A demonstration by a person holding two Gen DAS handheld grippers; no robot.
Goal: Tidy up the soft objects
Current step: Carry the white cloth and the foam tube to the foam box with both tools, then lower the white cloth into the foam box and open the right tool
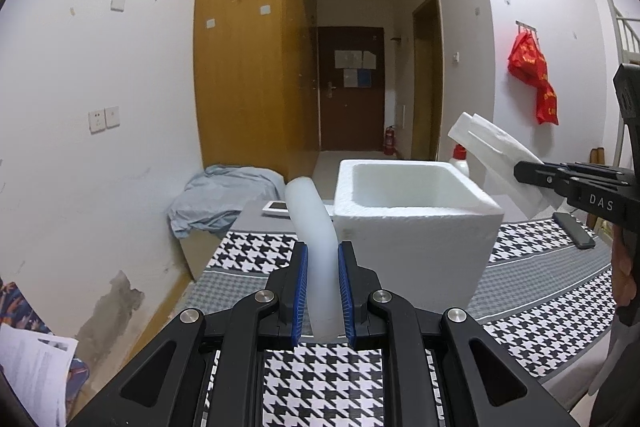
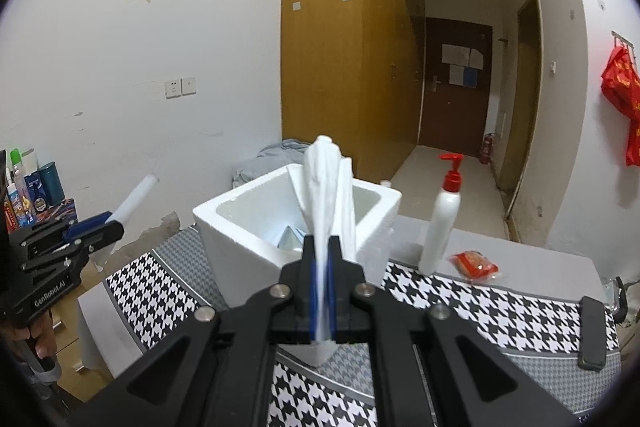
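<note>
foam box [image 2: 256,227] rim under tissue [image 2: 326,187], clamped.

A pale, bendy foam tube [image 1: 314,247] rises curving from lower centre of the left view. Crumpled white tissue [image 2: 326,195] stands upright at centre right view, before an open white foam box [image 2: 248,227].

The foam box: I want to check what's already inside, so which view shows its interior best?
The right wrist view: it looks down into the foam box, showing something pale at the bottom. The left wrist view shows the foam box from lower, only rim and inner walls.
</note>
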